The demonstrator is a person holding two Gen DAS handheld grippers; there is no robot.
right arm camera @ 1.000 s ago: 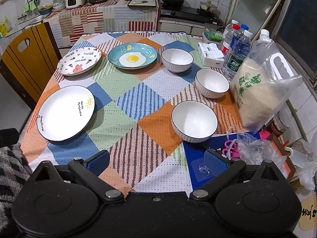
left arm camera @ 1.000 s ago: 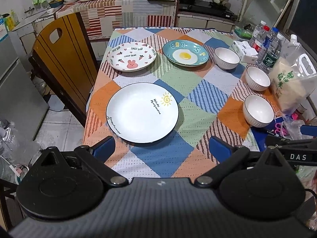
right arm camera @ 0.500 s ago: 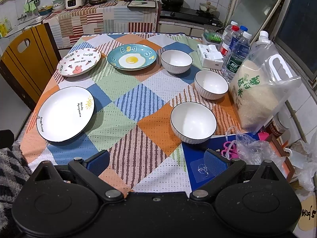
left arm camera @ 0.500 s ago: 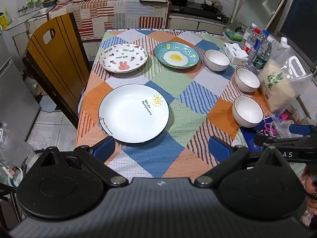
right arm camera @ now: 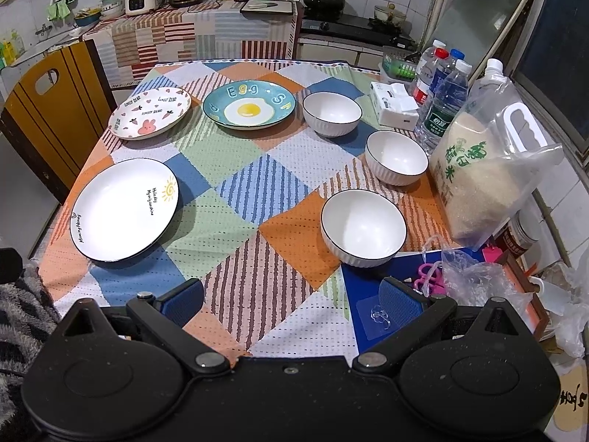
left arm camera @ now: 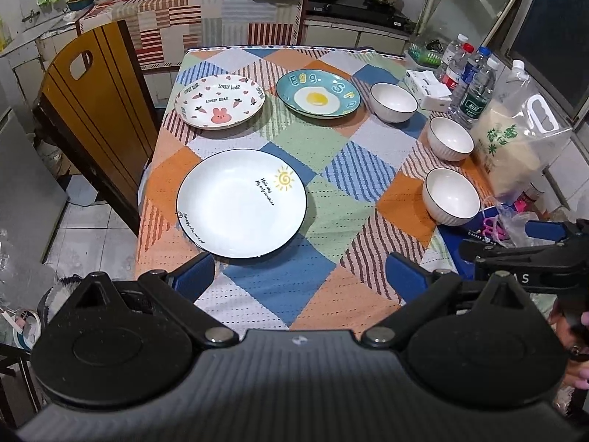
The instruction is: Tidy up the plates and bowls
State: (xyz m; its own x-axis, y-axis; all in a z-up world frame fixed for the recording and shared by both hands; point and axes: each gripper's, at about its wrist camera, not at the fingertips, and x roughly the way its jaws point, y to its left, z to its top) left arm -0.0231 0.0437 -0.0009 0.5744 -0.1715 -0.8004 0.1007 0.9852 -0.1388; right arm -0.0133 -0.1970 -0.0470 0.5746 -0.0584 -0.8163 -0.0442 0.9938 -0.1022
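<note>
Three plates lie on the patchwork table: a white sun plate [left arm camera: 241,204] [right arm camera: 125,209] at the near left, a pink rabbit plate [left arm camera: 219,100] [right arm camera: 150,118] at the far left, and a teal egg plate [left arm camera: 317,93] [right arm camera: 249,104] beside it. Three white bowls line the right side: near [left arm camera: 451,196] [right arm camera: 363,226], middle [left arm camera: 450,143] [right arm camera: 397,156] and far [left arm camera: 393,102] [right arm camera: 332,113]. My left gripper [left arm camera: 298,276] is open and empty, above the near table edge just short of the sun plate. My right gripper [right arm camera: 291,296] is open and empty, above the near edge short of the near bowl.
A rice bag [right arm camera: 489,176], water bottles [right arm camera: 443,99] and a tissue box [right arm camera: 394,108] stand along the right edge. A blue mat with plastic wrap and pink scissors [right arm camera: 427,270] lies at the near right corner. A wooden chair [left arm camera: 95,110] stands left of the table.
The left gripper has drawn back and risen, so the table looks smaller and farther. The right gripper has shifted only slightly. Both stay open; nothing on the table moved.
</note>
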